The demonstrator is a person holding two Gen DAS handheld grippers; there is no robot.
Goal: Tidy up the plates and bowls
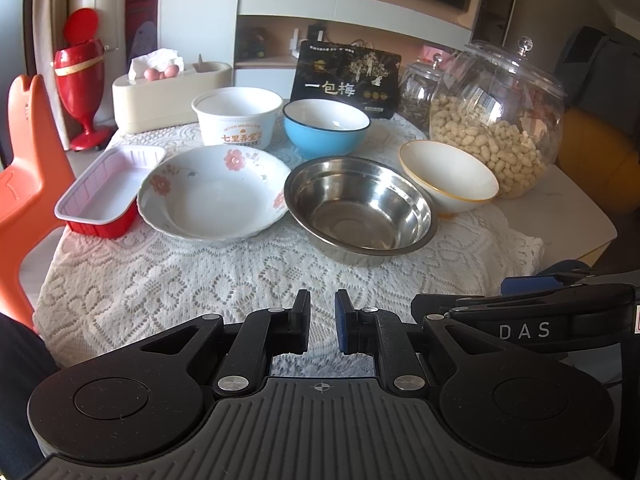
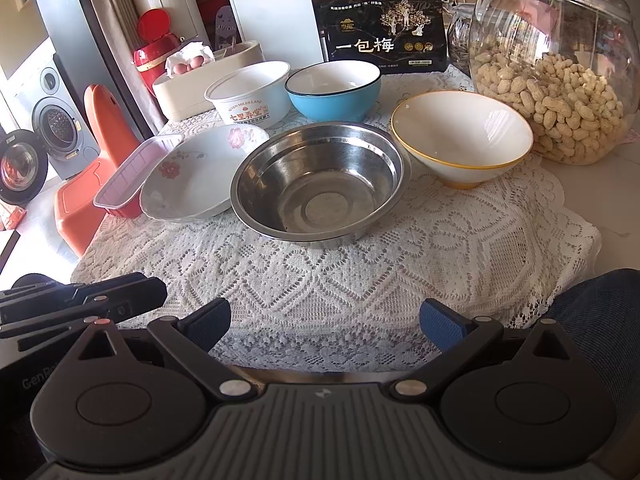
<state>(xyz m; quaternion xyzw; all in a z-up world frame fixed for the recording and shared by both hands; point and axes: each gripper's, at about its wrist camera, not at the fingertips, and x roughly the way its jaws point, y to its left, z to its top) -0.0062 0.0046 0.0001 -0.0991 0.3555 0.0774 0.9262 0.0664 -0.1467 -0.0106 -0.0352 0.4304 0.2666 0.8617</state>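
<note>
Two claws hover above the near edge of the tabletop [image 2: 592,184], and neither holds or touches anything. The left claw [image 1: 322,320] is closed to a narrow slit with nothing between its pads. The right claw [image 2: 323,326] stands wide open over bare lace cloth [image 2: 340,272].

Six vessels stand on the cloth. Toward the far edge sit a white paper bowl [image 1: 237,117] printed "SEVEN MILES LANE" above red Chinese characters, and a blue bowl [image 1: 326,128]. Nearer, from the left edge rightward, lie a red plastic tray [image 1: 110,190], a floral plate [image 1: 214,192], a steel bowl [image 1: 358,210] and a white bowl with a yellow rim [image 1: 448,176].

At the far edge a black package [image 1: 347,76] reads "一包梅". Beside it stands a glass jar of peanuts [image 1: 496,120]. The right claw's body shows "DAS".
</note>
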